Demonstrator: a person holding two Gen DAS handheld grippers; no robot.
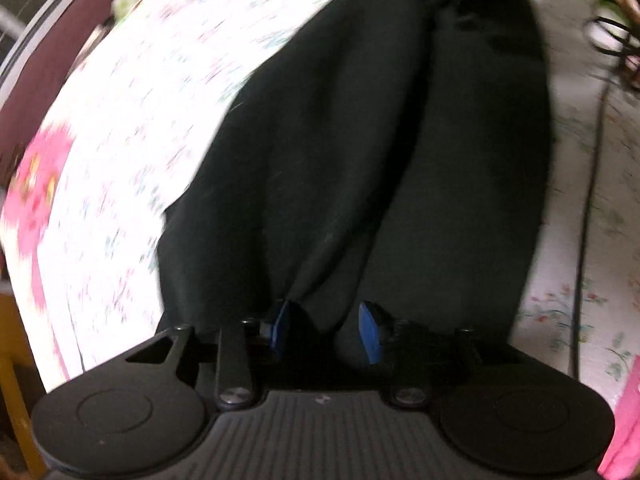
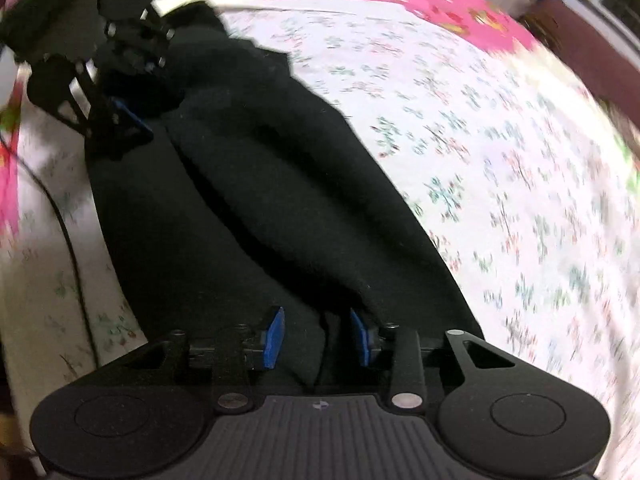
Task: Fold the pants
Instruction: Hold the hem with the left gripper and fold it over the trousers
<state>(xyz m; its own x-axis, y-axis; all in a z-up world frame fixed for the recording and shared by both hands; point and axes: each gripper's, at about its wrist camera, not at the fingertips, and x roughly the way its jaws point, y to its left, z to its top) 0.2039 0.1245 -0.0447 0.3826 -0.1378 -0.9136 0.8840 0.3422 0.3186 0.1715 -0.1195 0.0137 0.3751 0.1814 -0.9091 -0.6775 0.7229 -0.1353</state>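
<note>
Black pants (image 1: 360, 140) lie lengthwise on a floral bed sheet (image 1: 140, 160), one leg folded beside the other with a long crease between them. My left gripper (image 1: 327, 328) is at the near end of the pants. Its blue pads stand apart and loose cloth lies between them, bunched toward the left pad. In the right wrist view the pants (image 2: 280, 200) run away to the upper left. There my right gripper (image 2: 318, 338) has its blue pads closed on a thick fold of the cloth. One blue pad of the left gripper (image 2: 128, 118) shows over the far end.
A thin black cable (image 1: 588, 200) runs over the sheet beside the pants, and shows again as the cable (image 2: 76, 260) on the left. Pink cloth (image 1: 628, 420) lies at the right edge. A yellow wooden frame (image 1: 16, 400) borders the bed.
</note>
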